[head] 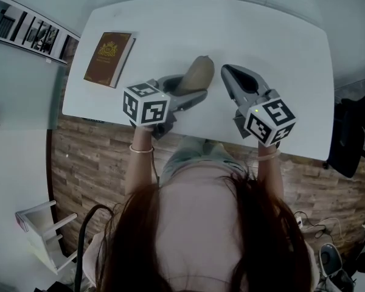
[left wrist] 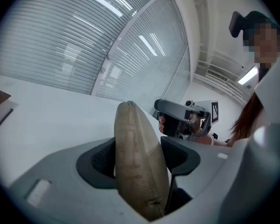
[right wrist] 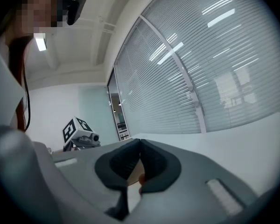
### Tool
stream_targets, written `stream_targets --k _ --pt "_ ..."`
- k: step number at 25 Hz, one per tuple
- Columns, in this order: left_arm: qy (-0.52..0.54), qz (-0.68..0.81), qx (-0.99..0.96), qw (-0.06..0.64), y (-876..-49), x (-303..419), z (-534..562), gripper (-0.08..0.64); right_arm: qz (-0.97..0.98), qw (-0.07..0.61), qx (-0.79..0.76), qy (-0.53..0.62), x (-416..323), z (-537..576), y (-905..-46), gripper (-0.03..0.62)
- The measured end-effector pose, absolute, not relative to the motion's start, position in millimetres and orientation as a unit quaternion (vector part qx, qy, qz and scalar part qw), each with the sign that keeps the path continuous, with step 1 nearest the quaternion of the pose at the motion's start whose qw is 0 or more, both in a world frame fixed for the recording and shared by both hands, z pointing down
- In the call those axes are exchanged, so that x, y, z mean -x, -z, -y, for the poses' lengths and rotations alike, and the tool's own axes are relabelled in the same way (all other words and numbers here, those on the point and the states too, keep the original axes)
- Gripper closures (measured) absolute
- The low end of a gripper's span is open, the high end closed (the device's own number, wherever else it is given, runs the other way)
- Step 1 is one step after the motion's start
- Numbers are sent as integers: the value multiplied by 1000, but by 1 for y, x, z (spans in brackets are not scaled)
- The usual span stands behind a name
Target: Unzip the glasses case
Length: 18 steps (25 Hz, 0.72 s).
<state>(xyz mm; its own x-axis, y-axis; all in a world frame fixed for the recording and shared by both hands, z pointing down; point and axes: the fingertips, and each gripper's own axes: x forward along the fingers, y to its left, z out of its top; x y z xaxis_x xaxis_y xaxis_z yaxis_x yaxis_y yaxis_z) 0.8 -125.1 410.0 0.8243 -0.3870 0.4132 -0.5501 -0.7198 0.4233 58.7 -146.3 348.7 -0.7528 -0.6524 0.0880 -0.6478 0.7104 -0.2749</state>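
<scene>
Pale desk [head: 280,35] fills the upper part of the head view, with a wood-plank floor [head: 97,145] below its near edge. A wall of slatted blinds [left wrist: 74,45] stands beyond it in the gripper views. A brown book [head: 108,58] with a gold emblem lies flat near the desk's left end, well apart from everything else.

The left gripper [head: 187,90] holds the tan glasses case [head: 198,73] over the middle of the desk. Its fingers [left wrist: 100,160] press on the case's two broad sides. The case stands on edge between them, its narrow end pointing away from the person and a seam running along its upper edge.

The right gripper [head: 227,72] hovers just beside the case, to its right, not touching it. Its fingers [right wrist: 156,164] are closed together, pad against pad, with nothing gripped between them.
</scene>
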Motion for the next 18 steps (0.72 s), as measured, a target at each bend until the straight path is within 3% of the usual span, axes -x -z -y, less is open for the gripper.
stream_targets --k 18 --pt "-135 183 -948 224 -380 36 163 264 -934 13 319 161 -19 187 -336 569"
